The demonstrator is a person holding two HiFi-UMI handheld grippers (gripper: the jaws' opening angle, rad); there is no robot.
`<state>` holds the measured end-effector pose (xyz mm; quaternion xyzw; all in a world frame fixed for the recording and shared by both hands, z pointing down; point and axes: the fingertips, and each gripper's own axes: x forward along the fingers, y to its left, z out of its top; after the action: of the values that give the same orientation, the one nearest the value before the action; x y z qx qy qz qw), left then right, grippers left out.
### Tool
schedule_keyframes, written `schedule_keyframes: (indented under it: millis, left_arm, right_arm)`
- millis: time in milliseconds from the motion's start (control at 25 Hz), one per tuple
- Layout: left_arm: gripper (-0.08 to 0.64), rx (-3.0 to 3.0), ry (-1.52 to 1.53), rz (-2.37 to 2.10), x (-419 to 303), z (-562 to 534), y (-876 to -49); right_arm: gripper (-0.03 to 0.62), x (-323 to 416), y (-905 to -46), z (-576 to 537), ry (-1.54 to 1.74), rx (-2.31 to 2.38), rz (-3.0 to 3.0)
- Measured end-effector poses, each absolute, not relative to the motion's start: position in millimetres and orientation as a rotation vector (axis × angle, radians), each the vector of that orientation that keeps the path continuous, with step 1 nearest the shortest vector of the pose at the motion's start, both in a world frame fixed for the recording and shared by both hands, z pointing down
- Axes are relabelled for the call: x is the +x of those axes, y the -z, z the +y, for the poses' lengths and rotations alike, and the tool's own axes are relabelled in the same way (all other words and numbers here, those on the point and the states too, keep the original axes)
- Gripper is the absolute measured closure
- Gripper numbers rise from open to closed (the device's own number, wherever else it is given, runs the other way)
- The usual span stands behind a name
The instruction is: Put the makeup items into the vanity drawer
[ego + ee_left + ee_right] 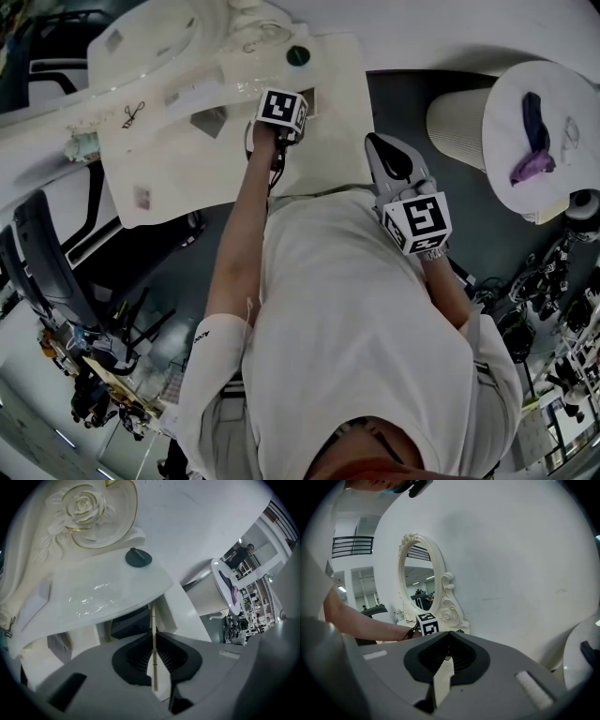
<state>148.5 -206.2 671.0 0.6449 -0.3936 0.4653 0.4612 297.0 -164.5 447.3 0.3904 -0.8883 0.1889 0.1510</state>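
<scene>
While my left gripper point(153, 637) points steeply down at the front edge of the vanity top point(108, 585), its fingers point(136, 660) are pinched almost fully together on a thin pale stick point(153, 616). The stick runs straight along the seam between them and pokes out past the tips. Its far end lines up with the top's front edge, and I cannot tell whether it touches there. Just under that edge I see the drawer point(165, 616) pulled out and white-walled. A dark box point(129, 623) lies in it right beside the stick, and a greyish item point(60, 645) sits in a section further left, too shadowed for me to name. On the vanity top, a dark round disc point(138, 557) sits near the back edge, at the foot of the rose-carved mirror frame point(84, 508). My right gripper point(449, 639) is held just off the vanity top's right end, aimed toward the wall, its fingers point(461, 660) closed together with nothing between them. Farther right, a round white side table point(525, 84) carries a purple item point(532, 141).
</scene>
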Motion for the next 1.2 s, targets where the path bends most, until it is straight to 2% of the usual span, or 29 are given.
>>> schedule_keyframes:
  millis: [440,680,880,1120,1200]
  left_arm:
    - [0.523,1.724,-1.004,-1.066,161.4,-229.5,-669.2]
    - [0.520,1.805,-1.025,-1.083,163.4,-231.2,-673.7]
    - [0.437,1.886,-1.068,-1.050,170.1,-227.6,-669.4]
    - [0.438,1.907,-1.002,-1.132,161.2,-227.4,-654.5]
    - [0.457,1.902,-0.978,-1.192,153.9,-227.0,-646.1]
  right_arm:
    - [0.583,294.6,-450.9,-165.8,-0.542,1.109,-2.540]
    - [0.583,288.4,-453.5,-163.4,-0.537,1.085,-2.540]
    - [0.583,286.5,-453.4,-162.9,-0.534,1.074,-2.541]
    - [0.583,280.2,-452.3,-161.3,-0.534,1.054,-2.550]
    - [0.583,278.1,-451.9,-160.5,-0.535,1.047,-2.555]
